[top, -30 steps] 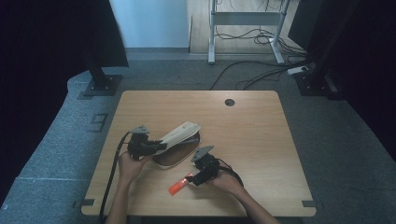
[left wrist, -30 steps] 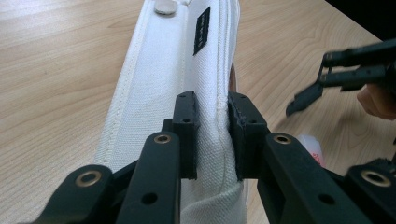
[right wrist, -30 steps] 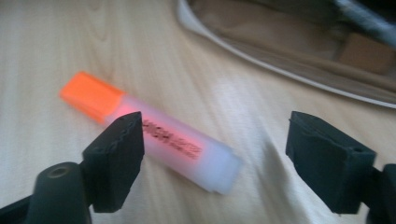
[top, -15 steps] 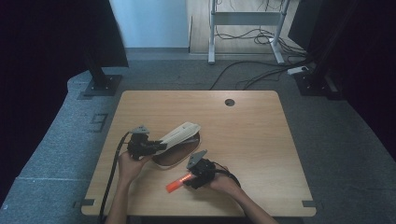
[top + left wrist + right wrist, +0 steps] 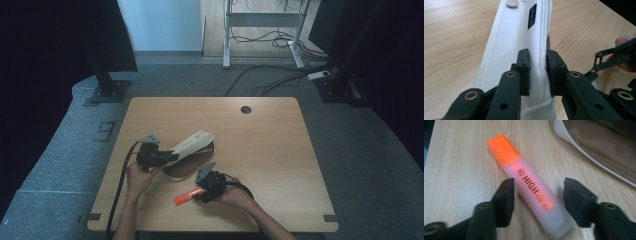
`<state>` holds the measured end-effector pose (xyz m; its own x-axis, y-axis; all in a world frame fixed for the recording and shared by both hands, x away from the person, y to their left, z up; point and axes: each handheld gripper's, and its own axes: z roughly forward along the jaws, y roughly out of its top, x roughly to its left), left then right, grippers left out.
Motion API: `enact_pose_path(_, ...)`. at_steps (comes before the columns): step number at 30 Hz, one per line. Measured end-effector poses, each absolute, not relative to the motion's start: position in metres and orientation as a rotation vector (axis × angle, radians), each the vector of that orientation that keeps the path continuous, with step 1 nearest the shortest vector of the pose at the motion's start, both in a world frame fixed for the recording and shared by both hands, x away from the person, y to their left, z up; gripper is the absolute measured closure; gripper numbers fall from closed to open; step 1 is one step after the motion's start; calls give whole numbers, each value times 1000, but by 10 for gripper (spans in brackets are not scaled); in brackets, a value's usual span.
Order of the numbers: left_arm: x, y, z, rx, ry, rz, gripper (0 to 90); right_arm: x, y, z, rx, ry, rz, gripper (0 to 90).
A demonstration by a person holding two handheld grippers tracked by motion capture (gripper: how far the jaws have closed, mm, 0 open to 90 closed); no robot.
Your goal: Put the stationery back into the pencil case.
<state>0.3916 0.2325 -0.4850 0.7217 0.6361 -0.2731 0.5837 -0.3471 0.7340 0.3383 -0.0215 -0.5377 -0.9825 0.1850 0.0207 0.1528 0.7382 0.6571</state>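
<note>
Woven white cloth pouch (image 5: 511, 45), translucent plastic highlighter (image 5: 531, 187), matt wood-grain table (image 5: 280, 145).

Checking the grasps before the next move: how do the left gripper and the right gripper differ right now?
The left gripper is shut on the white pencil case's flap, holding it raised; the right gripper has just been closing, its jaws astride the orange highlighter without pressing it. The case is lifted, the highlighter lies flat. Both are over the wooden table.

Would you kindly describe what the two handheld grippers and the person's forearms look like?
Both the left gripper and right gripper are black, built of bolted link bars with brass-coloured pivots ending in blocky black jaws. Each carries a grey three-cornered plate on top and trails a black cable. The forearms are bare, no sleeves in view.
</note>
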Motion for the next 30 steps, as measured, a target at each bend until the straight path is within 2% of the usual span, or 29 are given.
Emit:
enact_pose_path(5, 392, 232, -485, 2043, 926, 75, 744, 336, -22, -535, 221, 2905, 1071, 638)
enact_pose_path(20, 392, 233, -485, 2040, 927, 73, 747, 334, -27, -535, 280, 2902, 1101, 651)
enact_pose_path(30, 391, 233, -485, 2041, 927, 78, 751, 335, -36, -520, 308, 2850, 1165, 651)
